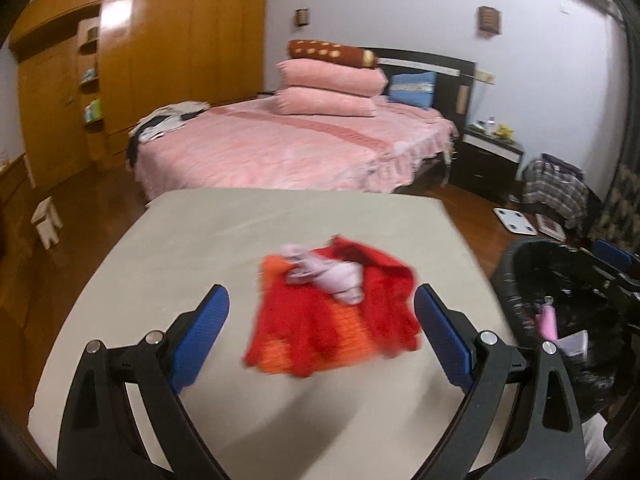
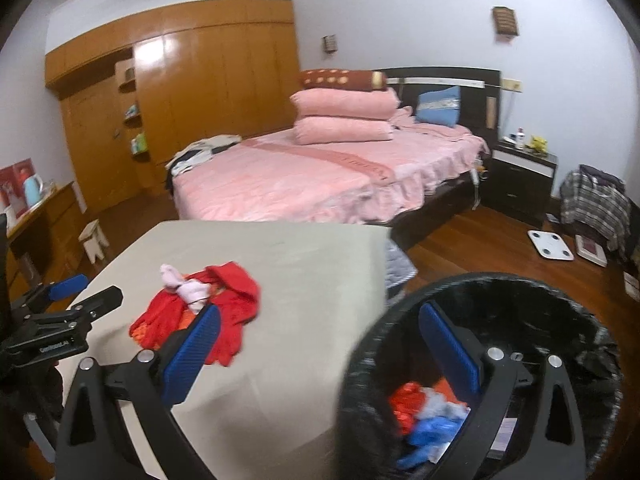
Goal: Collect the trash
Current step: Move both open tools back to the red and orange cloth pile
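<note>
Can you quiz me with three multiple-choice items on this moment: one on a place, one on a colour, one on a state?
1. Where does the red pile lie?
A. on the beige table top
B. in the bin
C. on the pink bed

2. What colour is the crumpled piece on top of that pile?
A. green
B. pale pink
C. black

3. How do the jaws of the left gripper stand?
A. shut on the pile
B. shut on nothing
C. open, holding nothing

Answers:
1. A: the pile rests on the table, beside the black-lined bin, not in it.
2. B: both wrist views show it pale pink against the red.
3. C: the blue pads stand wide apart on either side of the pile, with nothing clamped between them.
</note>
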Demonstrator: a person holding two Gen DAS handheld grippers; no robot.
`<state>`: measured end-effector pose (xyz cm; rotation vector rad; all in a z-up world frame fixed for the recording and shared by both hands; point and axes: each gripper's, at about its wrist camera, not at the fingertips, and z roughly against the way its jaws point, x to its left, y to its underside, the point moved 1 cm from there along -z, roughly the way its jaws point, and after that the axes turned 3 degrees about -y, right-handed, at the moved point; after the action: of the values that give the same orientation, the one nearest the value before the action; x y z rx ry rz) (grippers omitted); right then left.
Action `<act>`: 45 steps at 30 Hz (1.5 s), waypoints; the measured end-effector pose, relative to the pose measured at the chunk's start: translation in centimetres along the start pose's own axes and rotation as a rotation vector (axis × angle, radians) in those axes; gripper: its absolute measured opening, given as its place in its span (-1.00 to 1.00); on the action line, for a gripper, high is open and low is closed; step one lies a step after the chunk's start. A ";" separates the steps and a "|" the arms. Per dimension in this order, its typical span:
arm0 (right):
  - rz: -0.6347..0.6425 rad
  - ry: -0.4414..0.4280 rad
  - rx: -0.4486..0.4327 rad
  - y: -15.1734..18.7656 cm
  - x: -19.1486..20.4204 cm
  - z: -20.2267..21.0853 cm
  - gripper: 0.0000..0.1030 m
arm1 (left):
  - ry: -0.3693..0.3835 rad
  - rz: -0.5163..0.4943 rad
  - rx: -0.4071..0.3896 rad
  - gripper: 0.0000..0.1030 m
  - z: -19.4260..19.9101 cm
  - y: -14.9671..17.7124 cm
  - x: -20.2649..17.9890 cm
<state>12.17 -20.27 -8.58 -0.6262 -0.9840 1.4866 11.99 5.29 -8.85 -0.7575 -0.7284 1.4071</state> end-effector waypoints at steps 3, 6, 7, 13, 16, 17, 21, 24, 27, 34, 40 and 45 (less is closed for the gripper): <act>0.013 -0.014 0.016 0.1 1.4 -1.4 0.88 | -0.037 0.016 0.022 0.77 -0.8 0.6 2.0; 0.027 -0.013 0.028 0.5 2.7 -2.9 0.88 | -0.056 0.029 0.035 0.77 -1.5 1.0 3.3; 0.030 -0.008 0.034 0.8 3.1 -3.5 0.88 | -0.061 0.034 0.038 0.77 -1.7 1.2 3.6; 0.014 0.031 0.065 2.3 4.1 -6.6 0.88 | -0.076 0.047 0.074 0.77 -3.9 2.0 4.7; 0.027 0.052 0.082 3.3 4.8 -7.9 0.88 | -0.090 0.051 0.092 0.77 -5.0 2.7 5.0; 0.029 0.054 0.088 3.6 4.8 -8.2 0.88 | -0.094 0.056 0.097 0.77 -5.2 3.0 5.2; 0.047 0.059 0.131 4.6 5.4 -9.3 0.88 | -0.109 0.076 0.137 0.76 -6.3 4.1 5.6; 0.059 0.058 0.134 4.7 5.7 -9.5 0.88 | -0.110 0.089 0.154 0.76 -6.7 4.2 5.9; 0.081 0.056 0.154 4.9 6.2 -9.9 0.87 | -0.112 0.081 0.169 0.74 -6.9 4.3 5.7; 0.064 0.042 0.197 5.1 6.1 -10.9 0.83 | -0.110 0.069 0.191 0.59 -7.2 4.5 5.3; 0.041 0.033 0.194 4.6 6.2 -11.6 0.82 | -0.094 0.108 0.186 0.56 -7.3 4.4 5.7; 0.073 0.043 0.163 3.4 6.8 -12.7 0.82 | -0.088 0.149 0.157 0.55 -7.6 3.7 6.1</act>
<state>19.84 -10.64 -16.75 -0.5790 -0.8054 1.5934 16.23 11.24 -16.27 -0.6405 -0.6303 1.6215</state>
